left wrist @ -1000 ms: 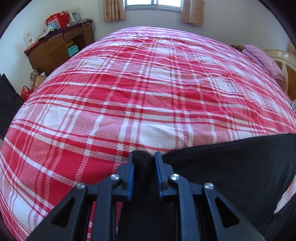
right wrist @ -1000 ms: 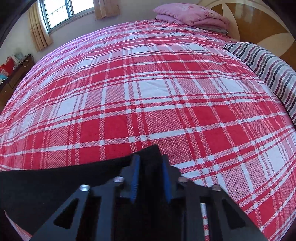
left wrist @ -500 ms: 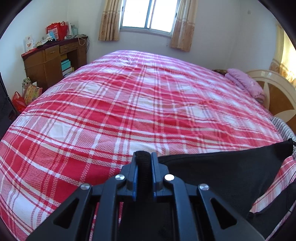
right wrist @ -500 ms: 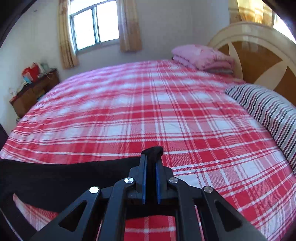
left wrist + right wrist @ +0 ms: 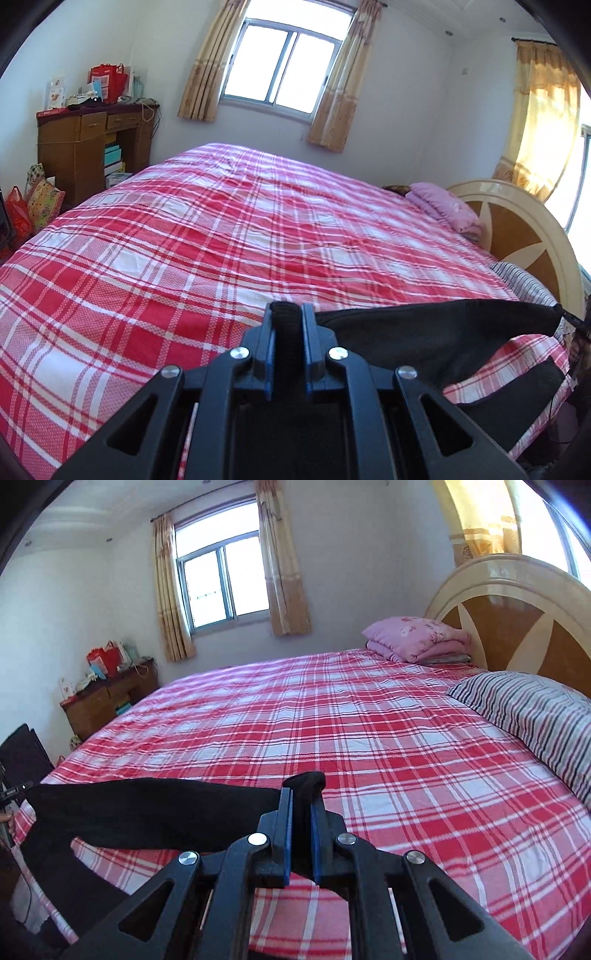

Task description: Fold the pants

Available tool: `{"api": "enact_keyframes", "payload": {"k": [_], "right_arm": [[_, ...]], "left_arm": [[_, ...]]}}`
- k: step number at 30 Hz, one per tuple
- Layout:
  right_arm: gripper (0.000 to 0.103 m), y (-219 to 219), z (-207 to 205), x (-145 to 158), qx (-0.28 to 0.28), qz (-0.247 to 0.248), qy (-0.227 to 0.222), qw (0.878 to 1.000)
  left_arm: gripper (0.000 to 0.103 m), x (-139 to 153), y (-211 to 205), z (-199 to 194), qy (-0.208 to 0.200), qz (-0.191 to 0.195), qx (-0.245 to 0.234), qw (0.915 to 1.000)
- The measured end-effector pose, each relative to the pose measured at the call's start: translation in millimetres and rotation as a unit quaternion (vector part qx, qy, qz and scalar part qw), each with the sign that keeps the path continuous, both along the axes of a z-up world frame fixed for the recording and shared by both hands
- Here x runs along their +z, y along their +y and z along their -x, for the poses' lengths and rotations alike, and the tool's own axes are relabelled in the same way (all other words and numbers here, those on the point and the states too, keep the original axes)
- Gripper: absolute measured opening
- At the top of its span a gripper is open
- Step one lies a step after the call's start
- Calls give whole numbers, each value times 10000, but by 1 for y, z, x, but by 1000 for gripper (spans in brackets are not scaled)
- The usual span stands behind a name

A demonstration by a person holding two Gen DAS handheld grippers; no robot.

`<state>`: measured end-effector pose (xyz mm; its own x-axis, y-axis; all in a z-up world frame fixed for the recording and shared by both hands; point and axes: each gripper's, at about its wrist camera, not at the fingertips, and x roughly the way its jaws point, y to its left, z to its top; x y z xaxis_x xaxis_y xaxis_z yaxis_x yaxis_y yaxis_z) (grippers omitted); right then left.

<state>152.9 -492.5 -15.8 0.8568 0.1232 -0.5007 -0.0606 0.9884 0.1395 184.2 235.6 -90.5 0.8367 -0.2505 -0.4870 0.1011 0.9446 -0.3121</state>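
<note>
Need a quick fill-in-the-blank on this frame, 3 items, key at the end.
1. Both grippers grip the ____ pants.
2. The pink folded blanket lies by the ____.
3. The striped pillow lies on the plaid ____.
Missing words: black; headboard; bed

Matt black knit pants [image 5: 424,339], a woven red-plaid cotton bedsheet [image 5: 221,240], a glossy lacquered wooden headboard [image 5: 517,602], and matt black plastic gripper fingers [image 5: 273,830] with shiny metal rivets.
</note>
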Motion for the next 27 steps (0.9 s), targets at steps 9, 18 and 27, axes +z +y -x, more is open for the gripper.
{"api": "enact_keyframes", "payload": {"k": [9, 18, 27], "right_arm": [[8, -33, 81, -29, -323, -279, 26, 9991], [8, -62, 115, -73, -727, -267, 556, 9954], [38, -82, 140, -73, -839, -501, 666, 9930]], "left_arm": [[12, -17, 5, 60, -415, 95, -344, 9985], [18, -54, 16, 96, -128, -18, -462, 9988], [33, -56, 50, 131, -176, -16, -99, 9998]]}}
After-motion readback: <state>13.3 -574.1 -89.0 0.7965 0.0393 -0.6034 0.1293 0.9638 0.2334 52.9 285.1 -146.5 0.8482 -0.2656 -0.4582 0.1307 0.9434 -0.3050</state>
